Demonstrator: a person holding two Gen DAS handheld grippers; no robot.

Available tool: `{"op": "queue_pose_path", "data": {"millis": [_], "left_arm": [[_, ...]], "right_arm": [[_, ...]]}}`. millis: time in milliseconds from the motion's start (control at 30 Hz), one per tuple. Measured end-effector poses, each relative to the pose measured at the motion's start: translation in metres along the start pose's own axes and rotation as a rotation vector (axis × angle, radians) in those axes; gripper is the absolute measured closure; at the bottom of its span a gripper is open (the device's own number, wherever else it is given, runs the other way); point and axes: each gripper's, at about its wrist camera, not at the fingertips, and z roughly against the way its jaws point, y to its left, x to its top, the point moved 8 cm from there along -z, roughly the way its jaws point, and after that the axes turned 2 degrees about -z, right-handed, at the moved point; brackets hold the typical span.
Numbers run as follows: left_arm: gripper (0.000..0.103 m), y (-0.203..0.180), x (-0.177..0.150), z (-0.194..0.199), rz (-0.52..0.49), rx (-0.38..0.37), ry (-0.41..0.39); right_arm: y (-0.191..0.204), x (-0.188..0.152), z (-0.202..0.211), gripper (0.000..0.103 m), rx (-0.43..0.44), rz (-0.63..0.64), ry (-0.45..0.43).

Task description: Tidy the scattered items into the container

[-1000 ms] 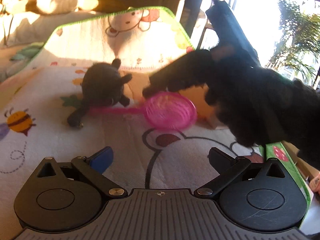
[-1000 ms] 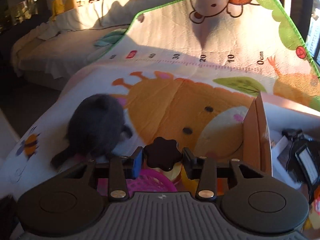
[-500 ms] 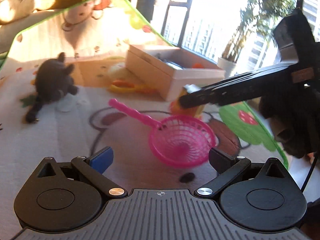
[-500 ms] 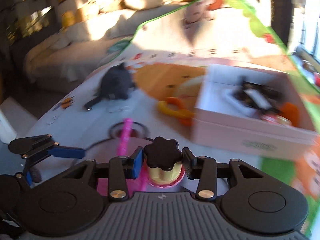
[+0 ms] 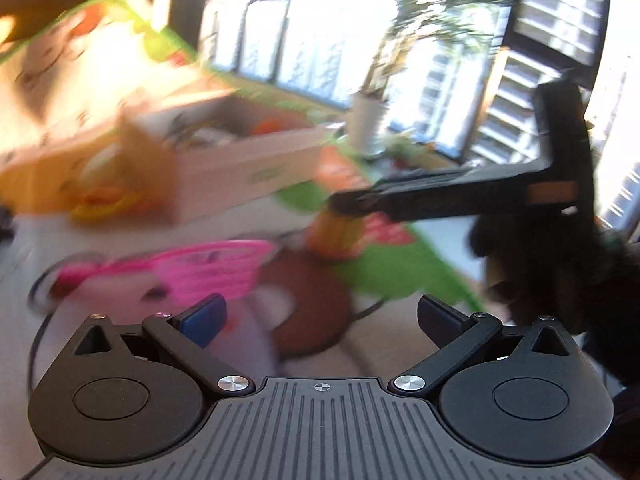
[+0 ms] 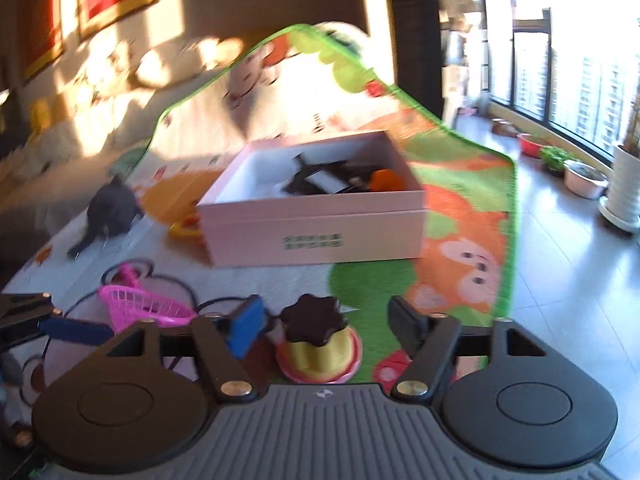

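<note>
- Mat (image 6: 472, 216) with cartoon animals and a green border covered the floor under everything we saw, running from twelve o'clock down to our grippers.
- Box (image 6: 312, 232), pale pink and open-topped, sat on the mat at the centre of the right wrist view; dark items and something orange lay inside it.
- Grey plush toy (image 6: 110, 208) lay on the mat at nine o'clock of the box, well apart from it.
- Pink net scoop (image 6: 148, 308) rested at seven o'clock of the box, near our left gripper (image 5: 320, 316), whose jaws stood wide apart with nothing between them.
- Toy cake (image 6: 318, 344), yellow with a dark scalloped top on a pink base, stood on the mat at six o'clock of the box, between the fingers of our right gripper (image 6: 326, 324); those jaws were opening, and neither pad touched it.
</note>
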Motion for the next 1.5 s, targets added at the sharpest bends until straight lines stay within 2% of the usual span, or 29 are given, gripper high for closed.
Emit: {"op": "queue_pose_path", "data": {"millis": [67, 133, 267, 367, 433, 567, 633, 733, 867, 933, 1067, 1233, 1300, 1433, 1500], "left_arm": [[0.0, -0.014, 0.005, 0.004, -0.083, -0.01, -0.013], [0.0, -0.022, 0.004, 0.01, -0.181, 0.011, -0.009], [0.0, -0.007, -0.004, 0.016, -0.347, 0.152, 0.044], [0.0, 0.023, -0.007, 0.015, -0.379, 0.236, 0.108], [0.0, 0.049, -0.006, 0.013, -0.358, 0.238, 0.143], [0.0, 0.091, 0.003, 0.014, -0.24, 0.203, 0.139], [0.0, 0.115, 0.01, 0.012, -0.133, 0.186, 0.122], [0.0, 0.143, 0.012, 0.003, 0.019, 0.105, 0.123], [0.0, 0.166, 0.004, -0.012, 0.092, 0.097, 0.132], [0.0, 0.168, 0.0, -0.014, 0.122, 0.068, 0.121], [0.0, 0.156, -0.004, -0.01, 0.149, -0.026, 0.078], [0.0, 0.104, -0.015, -0.008, 0.088, -0.16, 0.094], [0.0, 0.085, -0.022, -0.008, 0.032, -0.127, 0.103], [0.0, 0.053, -0.03, 0.002, -0.033, -0.189, 0.116], [0.0, 0.043, -0.028, 0.01, -0.1, -0.16, 0.107]], "right_arm": [[-0.006, -0.005, 0.0, 0.032, -0.003, -0.026, 0.004], [-0.01, -0.011, -0.001, 0.029, 0.003, -0.045, 0.008], [-0.015, -0.022, -0.001, 0.025, 0.008, -0.077, 0.01], [-0.016, -0.031, -0.006, 0.024, 0.02, -0.106, 0.022], [-0.016, -0.035, -0.007, 0.022, 0.026, -0.117, 0.021], [-0.016, -0.036, -0.006, 0.019, 0.031, -0.126, 0.012], [-0.016, -0.037, -0.006, 0.018, 0.032, -0.126, 0.01], [-0.014, -0.038, -0.006, 0.017, 0.027, -0.116, 0.011], [-0.012, -0.039, -0.006, 0.015, 0.021, -0.104, 0.014], [-0.012, -0.039, -0.007, 0.014, 0.023, -0.101, 0.017], [-0.009, -0.039, -0.009, 0.011, 0.02, -0.082, 0.026], [-0.008, -0.04, -0.009, 0.011, 0.013, -0.073, 0.028], [-0.012, -0.039, -0.008, 0.009, 0.006, -0.097, 0.023], [-0.013, -0.04, -0.007, 0.008, 0.009, -0.102, 0.017], [-0.014, -0.039, -0.005, 0.008, 0.003, -0.097, 0.011]]}}
